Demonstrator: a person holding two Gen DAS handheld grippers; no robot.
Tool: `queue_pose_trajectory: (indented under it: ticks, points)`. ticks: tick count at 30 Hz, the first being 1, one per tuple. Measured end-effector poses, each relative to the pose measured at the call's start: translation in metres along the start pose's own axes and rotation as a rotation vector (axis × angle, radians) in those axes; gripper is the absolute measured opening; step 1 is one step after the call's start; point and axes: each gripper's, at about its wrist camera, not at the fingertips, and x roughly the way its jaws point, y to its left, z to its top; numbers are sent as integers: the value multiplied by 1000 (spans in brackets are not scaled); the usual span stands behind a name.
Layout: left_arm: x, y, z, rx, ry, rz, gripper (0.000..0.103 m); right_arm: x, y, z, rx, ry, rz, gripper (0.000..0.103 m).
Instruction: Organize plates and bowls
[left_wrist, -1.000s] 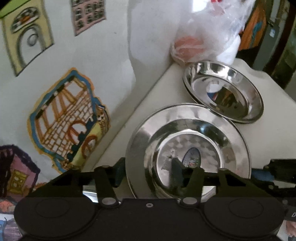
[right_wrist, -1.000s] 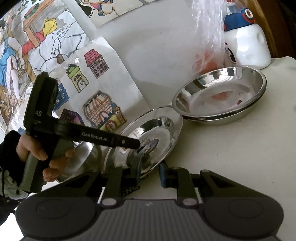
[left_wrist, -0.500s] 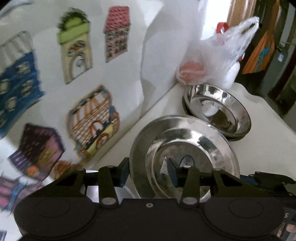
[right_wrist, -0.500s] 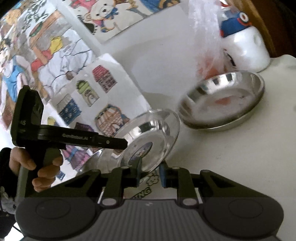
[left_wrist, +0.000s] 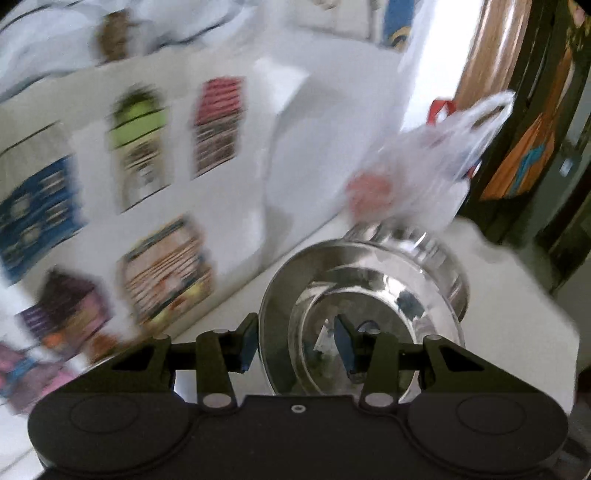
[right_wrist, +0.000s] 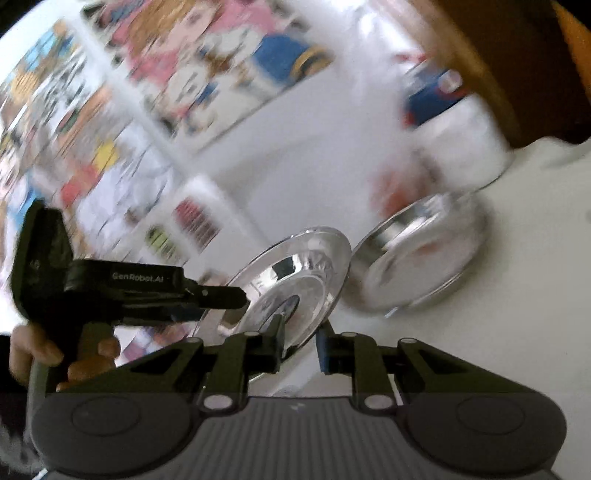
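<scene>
A shiny steel plate (left_wrist: 369, 295) is held up off the white table and tilted, gripped from two sides. My left gripper (left_wrist: 295, 343) is shut on its left rim, one finger in front and one behind. In the right wrist view the same plate (right_wrist: 295, 273) leans up to the left, and my right gripper (right_wrist: 300, 343) is shut on its lower rim. The left gripper (right_wrist: 221, 299), held by a hand (right_wrist: 37, 354), touches the plate's left side. A stack of steel bowls (left_wrist: 436, 243) (right_wrist: 417, 266) sits on the table just behind the plate.
A clear plastic bag (left_wrist: 413, 173) with something red inside stands behind the bowls. A white jar with a blue lid (right_wrist: 454, 122) is in the back corner. The wall with cartoon house stickers (left_wrist: 155, 155) runs close along the left. The table's rounded edge (left_wrist: 546, 314) is at the right.
Both grippers have risen with the plate, which now tilts more steeply and sits closer to the bowl stack. Both views are blurred by the motion.
</scene>
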Motion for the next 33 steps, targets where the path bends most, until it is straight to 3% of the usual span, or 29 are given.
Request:
queue_pose_trajectory:
  ticks: [5,9,12,20,28,33]
  points:
    - [34,-31,14,-23,-70,-87,45,-10,-19,13,22,-139,-139,21]
    - [66,-41,21,-47,-54,-149,45,-6,-40,20,83,-157,-211,21]
    - [85,-44,22,-87,-60,-189,45,-1,-40,21,59,-171,-263,21]
    - [111,-46,20,-126,-24,-168,45,10,-36,21,-2,-151,-321,23]
    - [117,-43,16,-128,13,-157,45,8,-37,21,-8,-154,-302,45]
    - [114,-42,16,-138,0,-150,45,10,-39,22,8,-141,-313,51]
